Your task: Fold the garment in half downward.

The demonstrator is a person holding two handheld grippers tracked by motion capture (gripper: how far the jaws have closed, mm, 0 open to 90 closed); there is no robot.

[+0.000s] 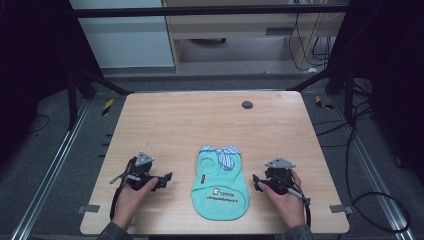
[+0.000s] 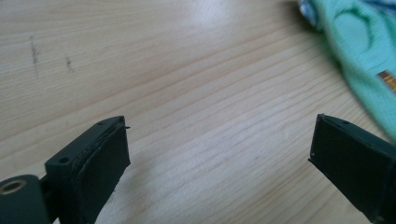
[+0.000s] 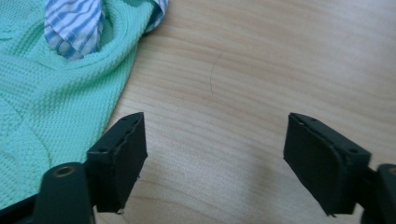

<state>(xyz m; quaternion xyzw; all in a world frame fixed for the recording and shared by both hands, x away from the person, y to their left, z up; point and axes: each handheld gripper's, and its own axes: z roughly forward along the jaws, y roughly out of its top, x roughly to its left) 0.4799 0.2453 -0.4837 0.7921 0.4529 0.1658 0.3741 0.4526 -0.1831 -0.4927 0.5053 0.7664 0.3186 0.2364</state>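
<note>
A small mint-green knit garment (image 1: 220,184) with a blue-and-white striped collar (image 1: 223,154) lies flat on the wooden table (image 1: 200,120), near its front edge. My left gripper (image 1: 167,179) rests on the table to the garment's left, jaws wide open over bare wood (image 2: 219,140); the garment's edge (image 2: 359,42) shows at the upper right of the left gripper view. To the garment's right sits my right gripper (image 1: 256,181), open and holding nothing (image 3: 215,154). The garment (image 3: 51,93) and its striped collar (image 3: 74,23) lie just left of its jaws.
A small dark round disc (image 1: 247,104) sits near the table's far edge. Metal frame rails (image 1: 45,175) and cables (image 1: 370,200) run along the floor on both sides. A hand holds each gripper from the table's front edge.
</note>
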